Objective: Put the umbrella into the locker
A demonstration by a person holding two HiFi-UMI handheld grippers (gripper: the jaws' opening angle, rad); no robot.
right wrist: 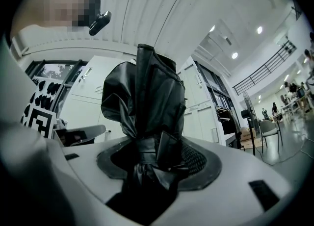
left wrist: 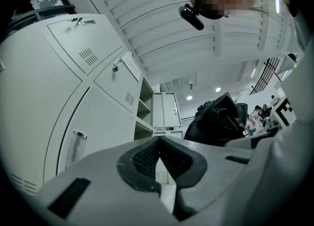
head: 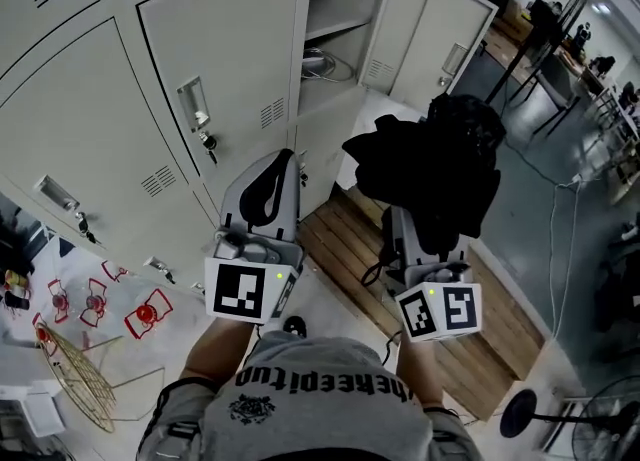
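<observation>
Two hand-held grippers are raised in front of a bank of pale grey lockers. The right gripper has its jaws clamped on a folded black umbrella. It grips the umbrella at its strapped waist, so the bundled fabric rises above the pads. In the head view the umbrella is held in the air, just right of and nearer than the open locker, and not inside it. That locker's door is swung out to the right, and a shelf crosses its interior. The left gripper has its jaws pressed together with nothing between them. It sits to the left of the umbrella, near a closed locker door. A wooden platform lies on the floor below the two grippers
</observation>
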